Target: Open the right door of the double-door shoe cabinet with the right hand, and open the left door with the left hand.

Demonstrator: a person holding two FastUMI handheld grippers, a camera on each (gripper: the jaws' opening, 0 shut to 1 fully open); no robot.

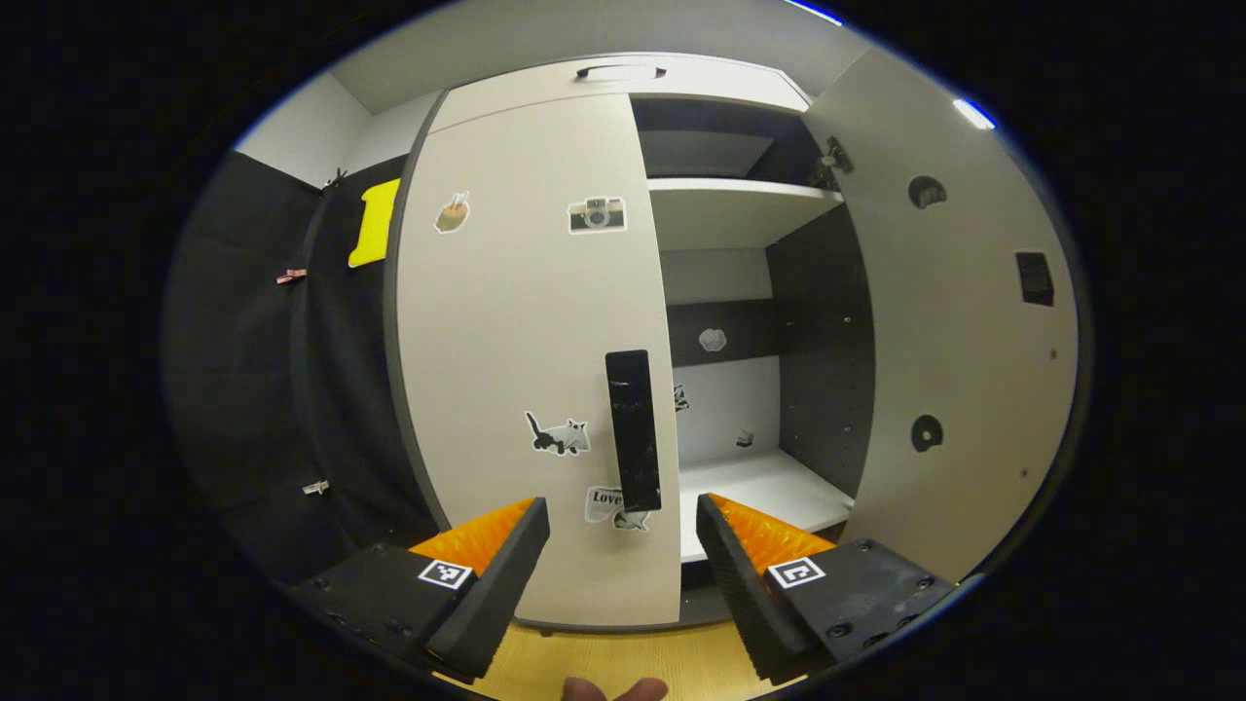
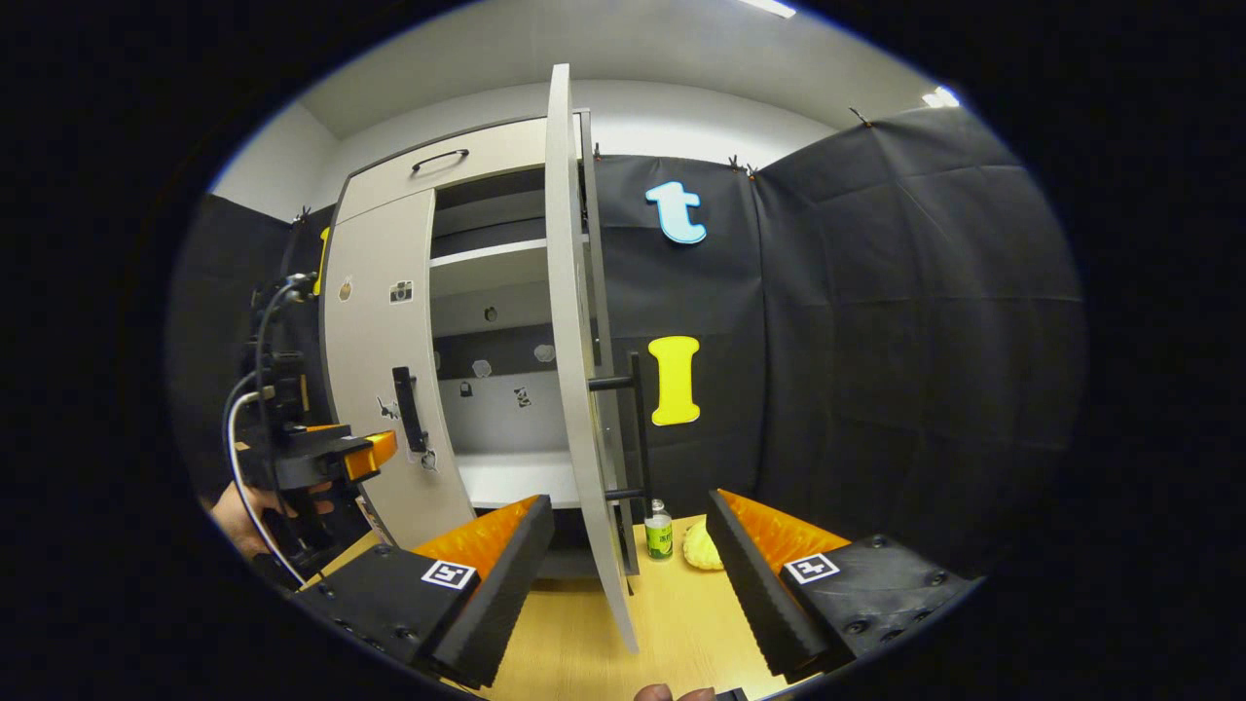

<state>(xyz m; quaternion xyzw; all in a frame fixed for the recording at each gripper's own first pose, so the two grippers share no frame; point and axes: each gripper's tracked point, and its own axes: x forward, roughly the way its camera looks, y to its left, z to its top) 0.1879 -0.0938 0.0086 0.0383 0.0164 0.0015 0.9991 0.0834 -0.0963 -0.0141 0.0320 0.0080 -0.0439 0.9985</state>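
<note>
L door [image 1: 526, 370] of the shoe cabinet [image 1: 623, 73] is shut; its handle [image 1: 633, 428] sits at the door's inner edge, so the left hand-held gripper [image 1: 623, 531] is lined up just below it, fingers spread, not touching, prob. to take it next. R door [image 2: 574, 370] already swung wide, edge-on, shelves [image 1: 740, 209] bare. Right hand-held gripper [image 2: 631, 531] spread w/ nothing held, off the door handle [image 2: 635, 428]. Bottle [image 2: 659, 531] sits on the counter [image 2: 672, 623] behind the R door.
</note>
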